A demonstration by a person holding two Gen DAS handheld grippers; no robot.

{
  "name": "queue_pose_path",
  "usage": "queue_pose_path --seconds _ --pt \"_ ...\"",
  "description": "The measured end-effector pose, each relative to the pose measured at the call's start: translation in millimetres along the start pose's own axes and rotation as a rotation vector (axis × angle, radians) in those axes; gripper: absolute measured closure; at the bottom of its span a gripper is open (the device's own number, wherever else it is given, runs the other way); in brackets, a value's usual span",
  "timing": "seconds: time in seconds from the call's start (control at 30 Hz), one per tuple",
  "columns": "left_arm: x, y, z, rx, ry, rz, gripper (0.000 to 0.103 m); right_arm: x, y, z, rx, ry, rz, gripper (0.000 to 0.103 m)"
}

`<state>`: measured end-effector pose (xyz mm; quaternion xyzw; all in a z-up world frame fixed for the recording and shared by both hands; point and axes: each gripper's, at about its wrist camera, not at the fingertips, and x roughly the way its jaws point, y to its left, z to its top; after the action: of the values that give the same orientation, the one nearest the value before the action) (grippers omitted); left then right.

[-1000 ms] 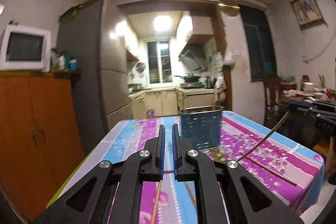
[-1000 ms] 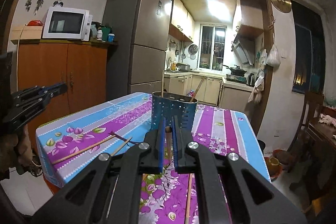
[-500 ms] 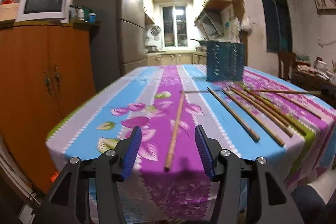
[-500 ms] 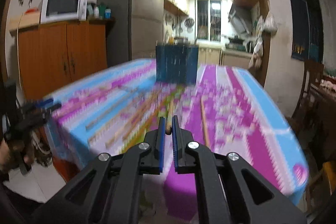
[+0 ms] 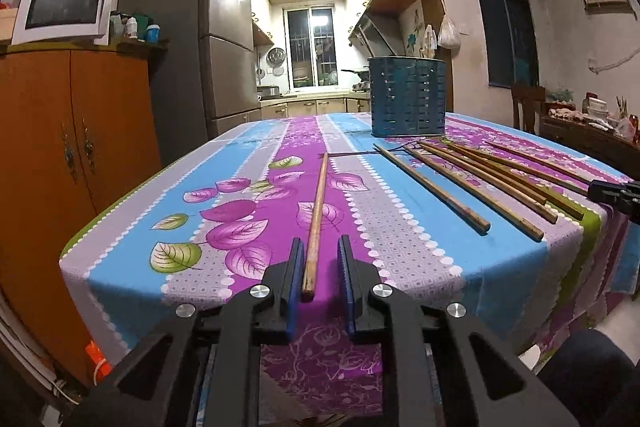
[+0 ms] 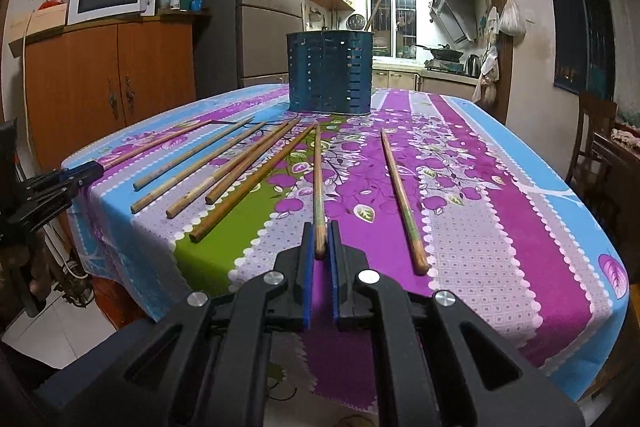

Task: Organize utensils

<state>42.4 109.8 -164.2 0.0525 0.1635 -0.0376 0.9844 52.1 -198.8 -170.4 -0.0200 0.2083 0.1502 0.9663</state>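
Note:
Several wooden chopsticks lie on the flowered tablecloth [image 5: 400, 227] in front of a blue perforated utensil holder [image 5: 407, 97], also in the right wrist view [image 6: 330, 73]. My left gripper [image 5: 319, 257] is open, its jaws on either side of the near end of one chopstick [image 5: 316, 211] lying on the table. My right gripper [image 6: 320, 241] is shut on the near end of another chopstick [image 6: 318, 179], which rests along the table. One stick [image 6: 372, 17] stands in the holder.
A further chopstick [image 6: 402, 199] lies right of my right gripper, several more [image 6: 240, 167] to its left. The table's front edge [image 5: 280, 303] is just under both grippers. A wooden cabinet [image 5: 76, 155] and fridge [image 5: 188, 59] stand left, a chair [image 6: 592, 147] right.
Both grippers came down from above the holder to the table's front edge. The left opened, then narrowed around a chopstick's end. The right stayed shut on its chopstick.

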Motion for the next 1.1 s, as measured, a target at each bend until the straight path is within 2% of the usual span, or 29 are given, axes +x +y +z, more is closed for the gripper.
queue_pose_path --seconds 0.13,0.23,0.37,0.4,0.43,0.67,0.9,1.1 --pt "-2 -1 -3 0.0 -0.015 0.009 0.082 1 1 0 -0.003 -0.005 0.027 0.098" --pt "-6 0 -7 -0.013 -0.034 0.035 0.072 4 -1 0 -0.008 -0.008 0.059 0.097" --pt "-8 1 -9 -0.01 -0.043 0.043 0.072 8 -1 1 -0.01 -0.008 0.063 0.096" --pt "-8 0 -9 -0.007 -0.042 0.041 0.079 9 -1 2 -0.007 -0.006 0.06 0.096" --pt "-8 -4 -8 0.0 -0.039 0.028 0.093 8 0 2 -0.001 -0.007 0.056 0.097" --pt "-14 -11 0 0.023 -0.037 0.026 0.096 0 0 9 0.019 -0.035 0.041 0.098" --pt "-44 -16 57 0.05 -0.156 0.003 0.096 -33 -1 58 -0.02 -0.138 0.024 0.098" --pt "-45 -16 134 0.058 -0.257 -0.038 0.096 -44 -5 119 -0.056 -0.198 0.031 0.098"
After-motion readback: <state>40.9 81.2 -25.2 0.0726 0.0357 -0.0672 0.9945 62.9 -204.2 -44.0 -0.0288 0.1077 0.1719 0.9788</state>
